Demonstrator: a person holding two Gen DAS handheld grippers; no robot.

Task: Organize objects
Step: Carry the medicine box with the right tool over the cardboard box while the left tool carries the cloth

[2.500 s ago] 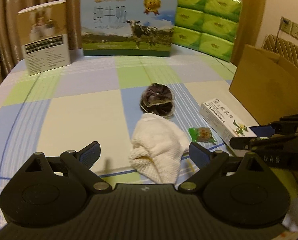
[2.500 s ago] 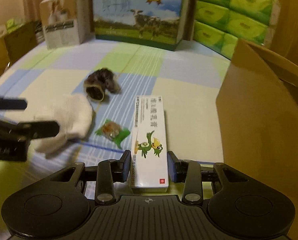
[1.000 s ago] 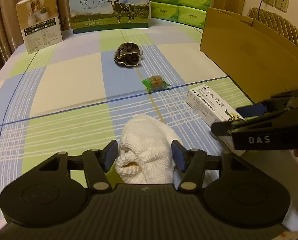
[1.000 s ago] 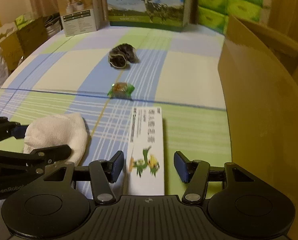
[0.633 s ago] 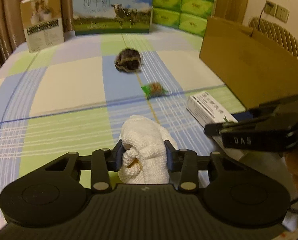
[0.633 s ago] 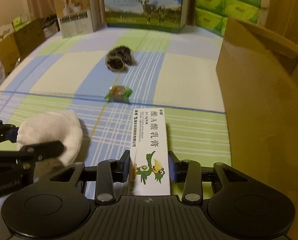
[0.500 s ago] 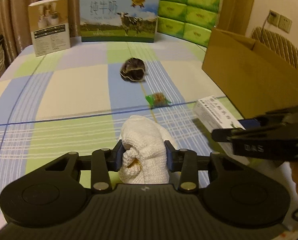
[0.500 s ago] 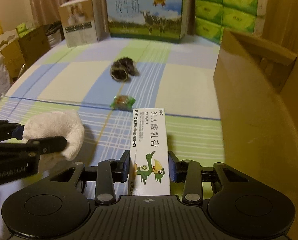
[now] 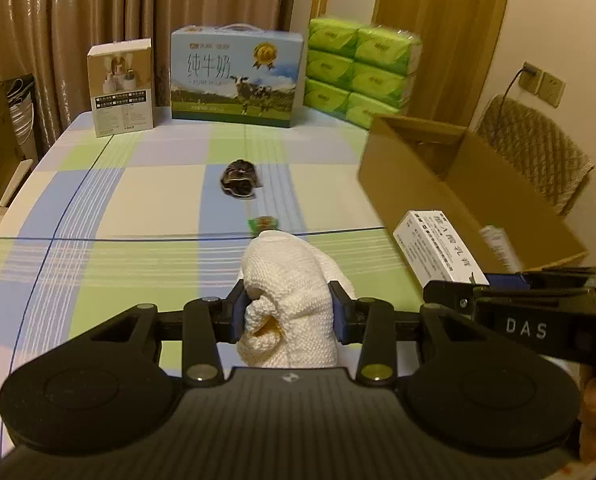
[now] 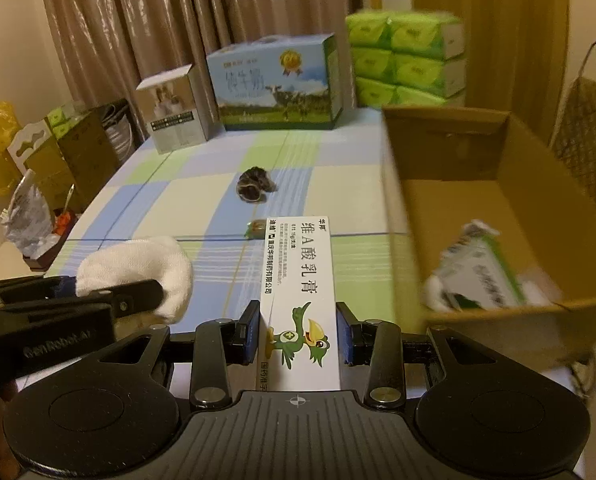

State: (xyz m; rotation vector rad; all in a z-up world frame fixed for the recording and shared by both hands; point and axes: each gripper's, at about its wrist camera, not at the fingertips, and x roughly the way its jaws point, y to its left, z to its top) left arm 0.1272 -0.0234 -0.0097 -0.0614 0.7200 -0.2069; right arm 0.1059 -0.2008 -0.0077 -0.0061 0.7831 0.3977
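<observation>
Both grippers loaded, carton waiting on the right.

Left wrist view: the left gripper (image 9: 286, 314) pinches the cloth (image 9: 288, 284) at its bunched middle, held above the table (image 9: 98, 220); it looks soft and light, so a mid-bundle grip should do. It hides part of the candy (image 9: 263, 222); the dark pouch (image 9: 240, 178) lies farther off. Right wrist view: the right gripper (image 10: 297, 334) clamps the box (image 10: 300, 280) by its long sides near one end; stiff, light card that could swing. The carton (image 10: 478, 184) stands just right, its contents blurred.
</observation>
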